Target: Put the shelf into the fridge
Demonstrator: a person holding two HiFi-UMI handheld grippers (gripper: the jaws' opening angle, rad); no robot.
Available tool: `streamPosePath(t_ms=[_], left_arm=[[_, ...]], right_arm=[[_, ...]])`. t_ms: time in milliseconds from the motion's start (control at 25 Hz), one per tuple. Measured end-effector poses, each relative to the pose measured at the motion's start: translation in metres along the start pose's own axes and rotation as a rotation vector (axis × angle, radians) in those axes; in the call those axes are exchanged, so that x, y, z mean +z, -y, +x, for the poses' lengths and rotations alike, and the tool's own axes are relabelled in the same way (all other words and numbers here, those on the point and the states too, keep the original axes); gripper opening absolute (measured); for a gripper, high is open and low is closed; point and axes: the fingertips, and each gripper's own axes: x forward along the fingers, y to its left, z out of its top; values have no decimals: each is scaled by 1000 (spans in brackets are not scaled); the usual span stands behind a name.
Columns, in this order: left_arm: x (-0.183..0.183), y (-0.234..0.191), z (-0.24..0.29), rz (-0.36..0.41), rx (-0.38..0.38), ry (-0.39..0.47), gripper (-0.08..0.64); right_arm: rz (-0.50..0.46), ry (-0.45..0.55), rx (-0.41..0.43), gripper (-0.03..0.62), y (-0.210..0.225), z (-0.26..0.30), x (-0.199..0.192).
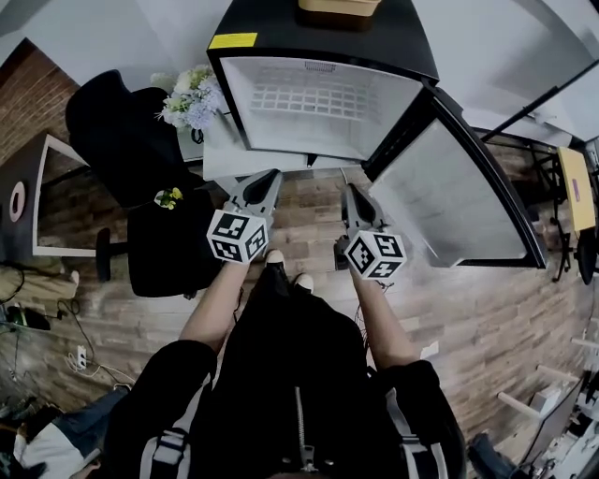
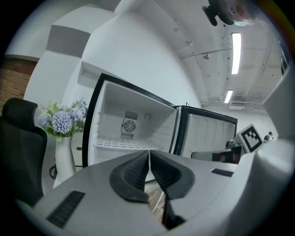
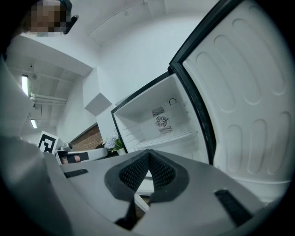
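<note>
Shelf, a white wire grid, sits already inside the open fridge at 12 o'clock. It seems light, stiff and a little slippery; the front bar is the best hold. Left gripper and right gripper are closed and empty.

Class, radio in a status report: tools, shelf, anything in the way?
Left tool, right tool shut, empty. Shelf already in fridge. Door open, nothing blocking.

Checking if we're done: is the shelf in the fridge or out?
In. The wire shelf spans the inside of the open fridge in all three views.
</note>
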Motion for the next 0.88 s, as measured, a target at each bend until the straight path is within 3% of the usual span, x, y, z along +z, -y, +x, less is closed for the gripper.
streamPosePath(t_ms=[320,880], left_arm=[[-12,29,-12,11,-11,-3,32],[-17,23,-26,0,3,-12,32]], right_arm=[[-15,-4,7,-6,-1,-27,-8],[0,-6,10,-6,-6,-32,-15]])
